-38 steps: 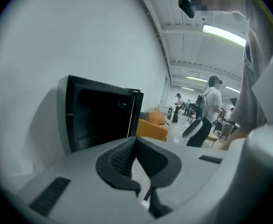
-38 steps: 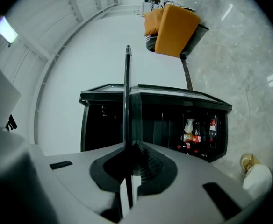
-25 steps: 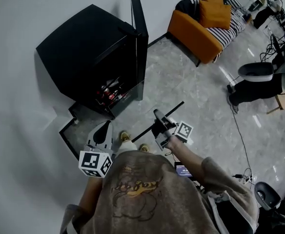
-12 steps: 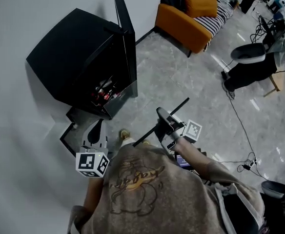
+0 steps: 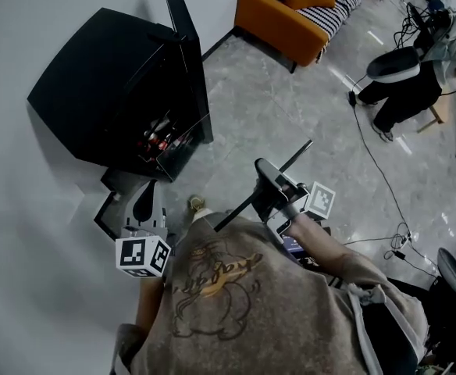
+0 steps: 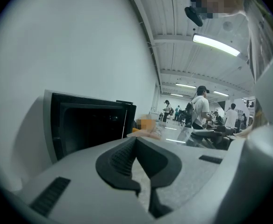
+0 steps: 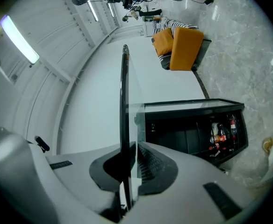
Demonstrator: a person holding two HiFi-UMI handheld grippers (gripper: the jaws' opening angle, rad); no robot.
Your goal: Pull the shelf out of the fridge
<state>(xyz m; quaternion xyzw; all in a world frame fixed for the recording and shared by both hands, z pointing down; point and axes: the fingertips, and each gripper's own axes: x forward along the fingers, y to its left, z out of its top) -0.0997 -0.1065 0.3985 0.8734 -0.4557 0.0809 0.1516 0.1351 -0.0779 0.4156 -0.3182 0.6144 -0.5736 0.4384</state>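
The black fridge (image 5: 103, 92) stands against the white wall with its door (image 5: 185, 61) swung open. The shelf (image 5: 290, 158), a glass pane with a black rim, is out of the fridge and shows edge-on as a dark bar over the floor. My right gripper (image 5: 268, 180) is shut on its near end. In the right gripper view the shelf (image 7: 124, 101) runs upright between the pads of the right gripper (image 7: 129, 148), with the open fridge (image 7: 188, 129) behind. My left gripper (image 5: 144, 201) hangs in front of the fridge base, shut and empty. In its own view the left gripper (image 6: 135, 141) faces the fridge (image 6: 89, 125).
Bottles (image 5: 162, 135) sit low inside the fridge. An orange sofa (image 5: 290, 14) with a striped cover stands at the back. A person (image 5: 404, 76) stands at the right, and cables (image 5: 384, 194) trail across the grey tiled floor. The white wall is close on the left.
The right gripper has carried the shelf a little up and to the right, further from the fridge. The left gripper has stayed low and shut.
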